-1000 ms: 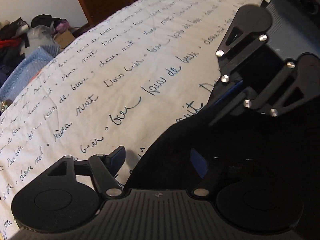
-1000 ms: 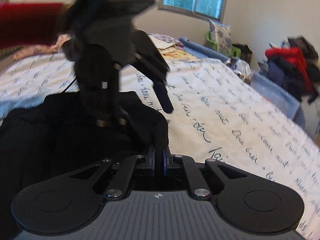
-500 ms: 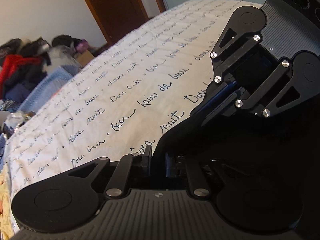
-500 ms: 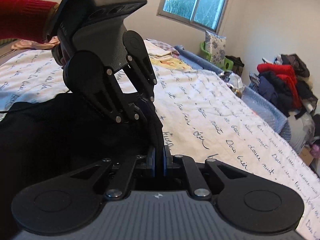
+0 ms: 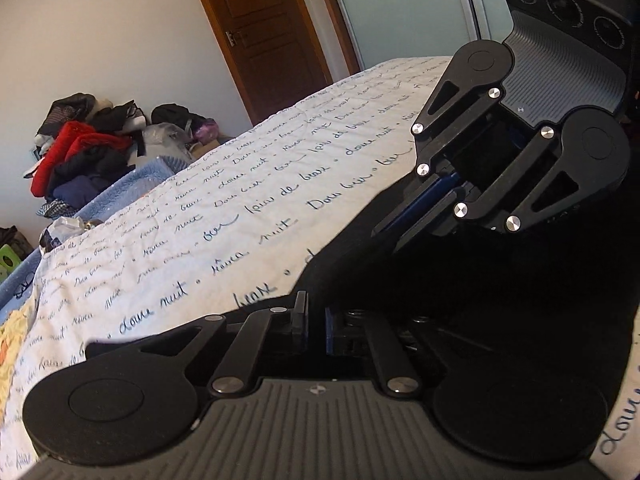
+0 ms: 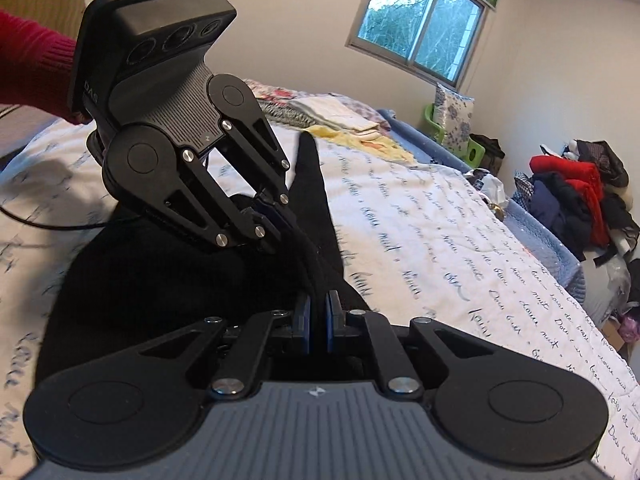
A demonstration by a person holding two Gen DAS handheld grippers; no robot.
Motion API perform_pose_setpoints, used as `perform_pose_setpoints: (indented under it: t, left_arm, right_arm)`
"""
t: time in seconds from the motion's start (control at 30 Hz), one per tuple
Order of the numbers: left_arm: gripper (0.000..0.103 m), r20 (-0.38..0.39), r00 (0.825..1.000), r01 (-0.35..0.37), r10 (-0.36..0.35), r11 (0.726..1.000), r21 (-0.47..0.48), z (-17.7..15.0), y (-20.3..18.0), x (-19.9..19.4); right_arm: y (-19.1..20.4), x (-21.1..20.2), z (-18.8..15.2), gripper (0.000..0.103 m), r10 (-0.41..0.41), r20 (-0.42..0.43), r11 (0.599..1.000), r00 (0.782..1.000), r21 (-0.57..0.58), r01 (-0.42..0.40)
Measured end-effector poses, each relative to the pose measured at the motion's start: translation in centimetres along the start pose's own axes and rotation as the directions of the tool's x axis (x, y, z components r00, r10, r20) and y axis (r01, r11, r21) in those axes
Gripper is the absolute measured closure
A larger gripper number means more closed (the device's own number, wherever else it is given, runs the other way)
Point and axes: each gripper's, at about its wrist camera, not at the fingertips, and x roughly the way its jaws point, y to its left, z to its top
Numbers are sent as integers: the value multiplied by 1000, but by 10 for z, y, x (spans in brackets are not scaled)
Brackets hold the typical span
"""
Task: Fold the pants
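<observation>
Black pants [image 6: 160, 272] lie on a white quilt with blue script [image 6: 440, 240]. In the right wrist view my right gripper [image 6: 319, 300] is shut on a fold of their black fabric, and a narrow black stretch [image 6: 312, 184] runs away across the bed. Just to its left, my left gripper [image 6: 280, 236] points down, its jaws closing the last bit onto the same fabric. In the left wrist view the left gripper [image 5: 316, 312] pinches the pants [image 5: 480, 288] at their edge, and the right gripper [image 5: 388, 240] holds them close by on the right. A red sleeve [image 6: 32, 68] is behind the left gripper.
A heap of clothes [image 6: 580, 200] sits past the bed's blue-blanketed edge [image 6: 560, 264]. Folded laundry [image 6: 344, 120] lies near the head of the bed under a window [image 6: 420, 28]. A black cable [image 6: 40, 224] crosses the quilt at left. A wooden door [image 5: 272, 36] stands beyond the bed.
The left jaws, wide open a second ago, have closed on the pants' edge. Both grippers have moved across the bed, close together, with the fabric between them.
</observation>
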Motion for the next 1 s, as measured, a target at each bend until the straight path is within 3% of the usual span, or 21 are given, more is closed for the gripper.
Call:
perform_pose_setpoints:
  t: [0.3, 1.0]
  left_arm:
    - [90, 27, 1000, -8, 9, 999, -46, -14, -19, -27]
    - [89, -10, 999, 30, -31, 998, -55, -61, -45, -63]
  right_arm:
    - [24, -9, -1, 95, 14, 3, 1000, 1000, 14, -14]
    - [96, -27, -7, 95, 123, -20, 990, 992, 71, -121]
